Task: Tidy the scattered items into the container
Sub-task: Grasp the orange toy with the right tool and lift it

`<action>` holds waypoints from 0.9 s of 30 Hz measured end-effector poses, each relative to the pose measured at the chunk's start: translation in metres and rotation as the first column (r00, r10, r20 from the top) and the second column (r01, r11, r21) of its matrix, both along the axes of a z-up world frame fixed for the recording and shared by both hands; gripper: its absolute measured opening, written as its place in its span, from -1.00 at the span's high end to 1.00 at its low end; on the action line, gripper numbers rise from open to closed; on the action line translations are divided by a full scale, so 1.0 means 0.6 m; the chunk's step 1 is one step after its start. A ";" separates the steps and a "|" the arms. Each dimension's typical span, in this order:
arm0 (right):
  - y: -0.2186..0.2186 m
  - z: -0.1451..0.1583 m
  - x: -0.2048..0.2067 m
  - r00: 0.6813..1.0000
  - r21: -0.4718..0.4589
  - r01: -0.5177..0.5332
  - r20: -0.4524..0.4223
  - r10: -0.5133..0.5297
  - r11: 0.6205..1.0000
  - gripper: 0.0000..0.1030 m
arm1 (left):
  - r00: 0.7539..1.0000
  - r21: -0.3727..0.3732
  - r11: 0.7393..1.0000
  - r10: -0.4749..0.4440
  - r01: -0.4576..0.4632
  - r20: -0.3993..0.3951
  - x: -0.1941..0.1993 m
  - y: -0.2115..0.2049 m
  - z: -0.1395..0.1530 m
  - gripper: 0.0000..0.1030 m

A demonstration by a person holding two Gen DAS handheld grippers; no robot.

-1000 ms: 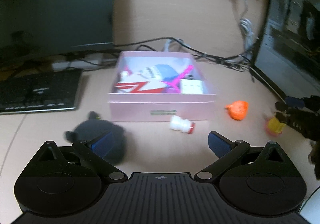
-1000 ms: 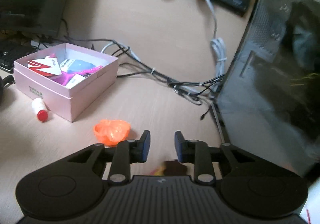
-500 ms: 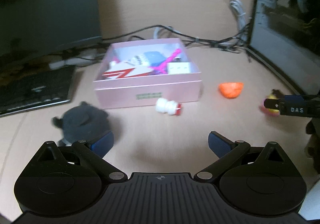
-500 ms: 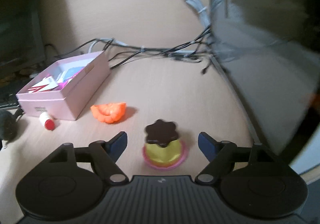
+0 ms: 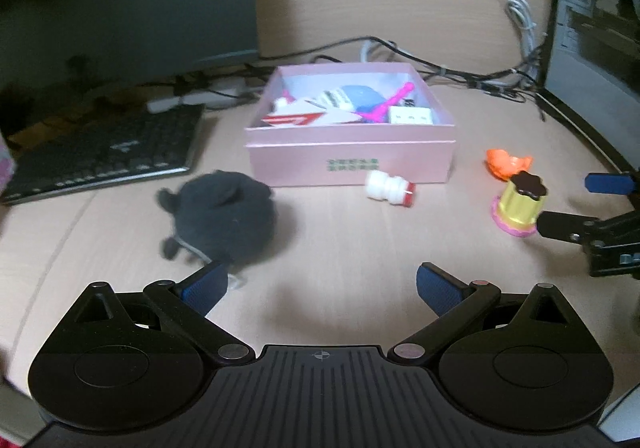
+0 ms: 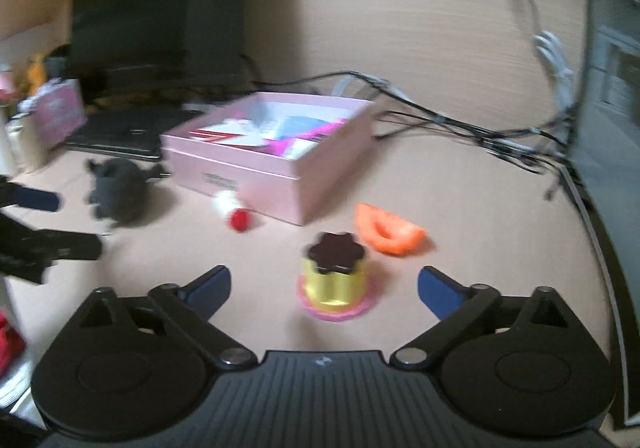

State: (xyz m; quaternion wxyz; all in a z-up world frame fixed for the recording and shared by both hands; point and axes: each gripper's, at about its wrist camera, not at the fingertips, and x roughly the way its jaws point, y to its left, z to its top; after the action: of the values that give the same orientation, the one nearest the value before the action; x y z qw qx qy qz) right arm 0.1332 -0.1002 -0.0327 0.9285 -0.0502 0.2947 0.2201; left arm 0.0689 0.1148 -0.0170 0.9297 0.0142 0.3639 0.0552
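The right gripper (image 6: 324, 280) has just been opening its jaws, and now they stand wide apart. The little yellow cake toy (image 6: 335, 280) with the dark flower top sits upright on the desk (image 6: 460, 207) between the blue pads (image 6: 436, 290), but they do not touch it. The left wrist view shows this from the side: the cake toy (image 5: 519, 205) stands in front and to the right of the pink box (image 5: 350, 161), with the right gripper's fingers beside it.

The left gripper (image 5: 320, 288) is wide open too and holds nothing. Its left pad is just near the dark fuzzy toy (image 5: 224, 215), which lies in front and to the left of the pink box.

A small white bottle (image 5: 390, 189) with a red cap lies right in front of the box. The orange piece (image 5: 505, 163) lies to the box's right.

Only the left view looks down into the box, where cards and a pink stick lie. The keyboard (image 5: 104, 155) is left of the box. Behind the box run black cables (image 5: 460, 73).
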 end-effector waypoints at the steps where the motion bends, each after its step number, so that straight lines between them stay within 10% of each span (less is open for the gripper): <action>1: 0.000 -0.005 0.000 1.000 -0.014 0.022 0.006 -0.022 1.000 -1.00 | 1.000 -0.015 1.000 -0.020 0.020 0.001 0.010 -0.003 -0.001 -0.99; 6: -0.007 -0.026 0.001 0.991 -0.064 0.131 -0.018 -0.132 0.989 -1.00 | 0.992 -0.009 0.993 -0.119 0.120 0.037 0.078 -0.022 -0.005 -0.97; 10: -0.013 -0.036 -0.001 0.972 0.012 0.224 -0.081 -0.222 0.974 -1.00 | 0.971 -0.005 0.972 -0.235 0.236 0.037 0.108 -0.027 -0.001 -0.52; 16: -0.012 -0.052 0.013 0.930 0.032 0.340 -0.159 -0.331 0.940 -1.00 | 0.952 -0.066 0.950 -0.304 0.306 0.046 0.121 0.010 -0.011 -0.89; 22: 0.030 -0.056 0.026 0.909 -0.106 0.369 -0.165 -0.382 0.924 -1.00 | 0.955 -0.057 0.956 -0.281 0.287 0.097 0.106 0.020 -0.009 -0.96; 27: 0.005 -0.040 0.027 0.942 -0.031 0.247 -0.227 -0.248 0.968 -1.00 | 0.993 -0.022 0.993 -0.116 0.116 0.007 0.087 0.006 -0.007 -0.96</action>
State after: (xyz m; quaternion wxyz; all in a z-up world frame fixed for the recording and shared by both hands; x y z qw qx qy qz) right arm 0.1491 -0.0970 -0.0567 0.9085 0.0121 0.4041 0.1059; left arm 0.1212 0.1183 -0.0209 0.9324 0.0246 0.3607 -0.0032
